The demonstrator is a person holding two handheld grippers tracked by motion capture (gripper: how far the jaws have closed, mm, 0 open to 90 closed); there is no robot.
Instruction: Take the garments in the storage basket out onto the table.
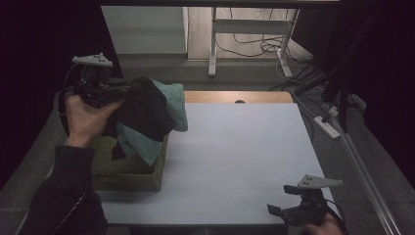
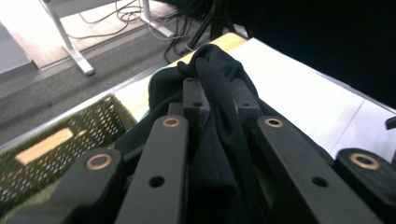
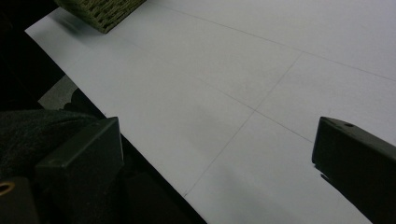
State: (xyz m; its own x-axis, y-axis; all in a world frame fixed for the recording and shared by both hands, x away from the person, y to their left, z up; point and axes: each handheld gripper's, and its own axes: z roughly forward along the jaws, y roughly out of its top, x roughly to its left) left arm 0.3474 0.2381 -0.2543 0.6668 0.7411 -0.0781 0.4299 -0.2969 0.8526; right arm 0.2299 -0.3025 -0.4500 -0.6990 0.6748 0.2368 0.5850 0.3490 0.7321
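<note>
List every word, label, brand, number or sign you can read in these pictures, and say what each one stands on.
There is no readable text in any of the three views.
The black and teal garment held by the left gripper shows no print or label.
The green basket bears no writing.
The white table carries thin lines and no writing.
The right gripper and its grey plate show dots, no letters.

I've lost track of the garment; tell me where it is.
In the high view the garment hangs at the table's left side, pinched in the left gripper above the green basket.
</note>
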